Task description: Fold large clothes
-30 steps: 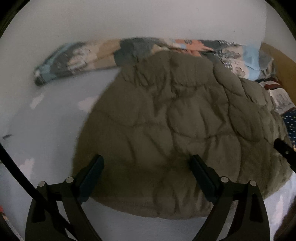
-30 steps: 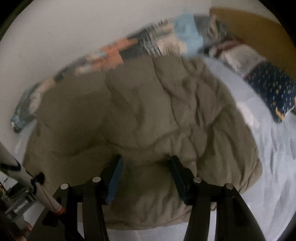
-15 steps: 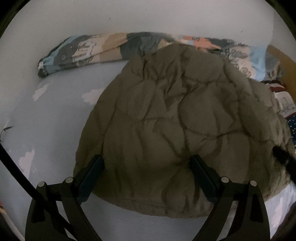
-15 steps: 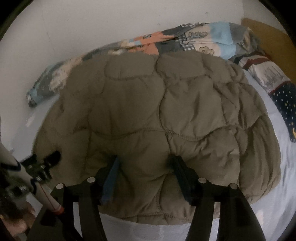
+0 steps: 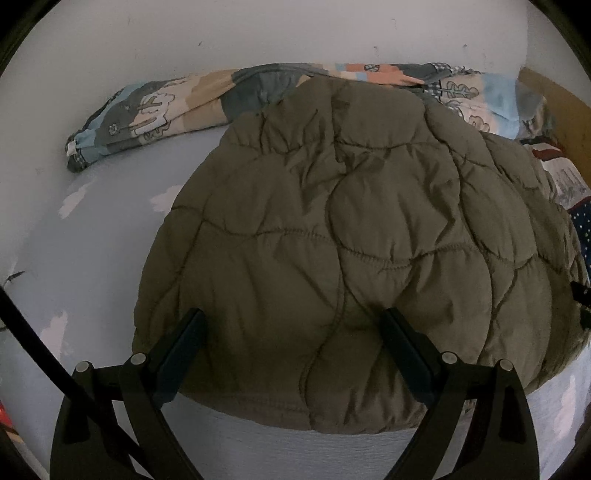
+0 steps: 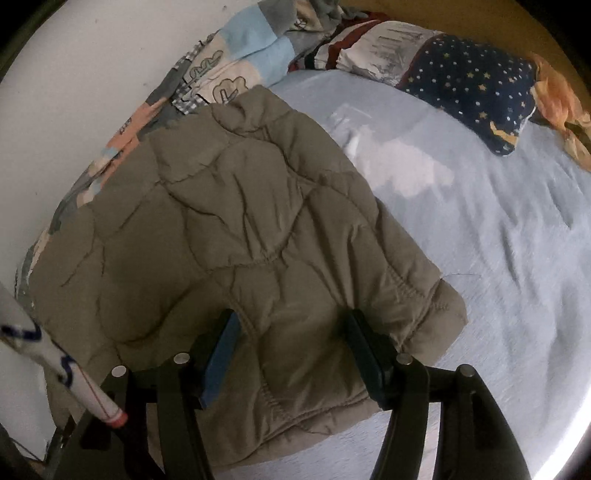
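An olive quilted puffer jacket (image 5: 351, 240) lies folded in a rounded heap on a light blue bed sheet (image 5: 92, 240). My left gripper (image 5: 291, 321) is open, its fingers spread wide over the jacket's near hem, holding nothing. In the right wrist view the same jacket (image 6: 240, 240) lies at the left of the bed sheet (image 6: 480, 240). My right gripper (image 6: 291, 325) is open above the jacket's near right corner, its fingers apart and not closed on the fabric.
A patchwork blanket (image 5: 166, 107) lies rolled along the white wall (image 5: 258, 33) behind the jacket. A star-print navy pillow (image 6: 469, 85) and an orange cloth (image 6: 557, 99) lie at the bed's far right. A white pole (image 6: 55, 362) crosses the right view's lower left.
The left view has pulled back slightly and steadied over the jacket. The right gripper has swung right, from the jacket's middle to its right corner. Both jaws stay apart.
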Demonstrator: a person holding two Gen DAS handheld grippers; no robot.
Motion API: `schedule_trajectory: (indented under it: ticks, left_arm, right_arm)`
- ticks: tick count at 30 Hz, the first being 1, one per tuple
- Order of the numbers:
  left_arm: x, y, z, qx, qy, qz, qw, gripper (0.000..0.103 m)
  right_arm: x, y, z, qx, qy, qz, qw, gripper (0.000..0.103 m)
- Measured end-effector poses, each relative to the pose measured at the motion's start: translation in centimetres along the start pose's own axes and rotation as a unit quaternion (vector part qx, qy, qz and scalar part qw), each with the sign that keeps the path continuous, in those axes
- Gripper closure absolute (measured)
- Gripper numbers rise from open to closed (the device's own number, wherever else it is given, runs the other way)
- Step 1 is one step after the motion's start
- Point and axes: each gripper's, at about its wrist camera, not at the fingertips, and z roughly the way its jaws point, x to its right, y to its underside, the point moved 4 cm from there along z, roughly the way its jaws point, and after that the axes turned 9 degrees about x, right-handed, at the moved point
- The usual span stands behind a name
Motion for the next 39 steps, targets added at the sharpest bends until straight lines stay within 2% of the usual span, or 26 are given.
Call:
schedule_trajectory:
  ticks: [2,4,8,11,17,25,31,34,36,39]
  left_arm:
    - [0.1,-0.1,-0.1,0.003,-0.003,0.002,1.0,0.008]
    - [0.3,-0.1,-0.2,0.007,-0.008,0.01,0.9999,0.008]
    - [0.8,-0.1,-0.4,0.011,-0.015,0.022,0.9996,0.008]
    - [0.7,-0.2,-0.3,0.009,-0.011,0.019,0.9997,0.008]
    - [0.8,-0.1,-0.1,0.005,-0.013,0.022,0.9997,0.008]
    - [0.7,0.1,0.0,0.005,-0.013,0.02,0.9997,0.008]
    - [0.6,0.2,0.0,0.005,-0.013,0.02,0.9997,0.008]
    - [0.6,0.3,0.0,0.006,-0.014,0.023,0.9996,0.008]
    - [0.6,0.3,0.0,0.007,-0.014,0.024,0.9996,0.008]
    - [0.7,0.3,0.0,0.007,-0.014,0.023,0.9996,0.008]
  right_arm:
    - [-0.4,0.0,-0.6,0.008,0.012,-0.016,1.0,0.037]
    - [-1.7,0.0,-1.7,0.034,0.01,-0.029,0.999,0.037]
    - [-5.8,1.2,-3.4,0.072,-0.039,-0.099,0.992,0.037]
    - [-8.6,3.2,-3.4,0.056,-0.071,-0.146,0.985,0.037]
    - [-10.7,5.4,-2.1,0.052,-0.038,-0.223,0.973,0.034]
    - [-10.5,5.6,-1.2,0.053,-0.016,-0.253,0.966,0.028]
    - [-11.3,5.8,-2.4,0.079,0.004,-0.282,0.956,0.028]
    - [-12.3,5.8,-3.9,0.109,-0.012,-0.292,0.95,0.028]
    - [-13.2,6.1,-5.0,0.127,-0.038,-0.3,0.945,0.027]
    - [-14.7,7.2,-5.6,0.132,-0.069,-0.322,0.935,0.027]
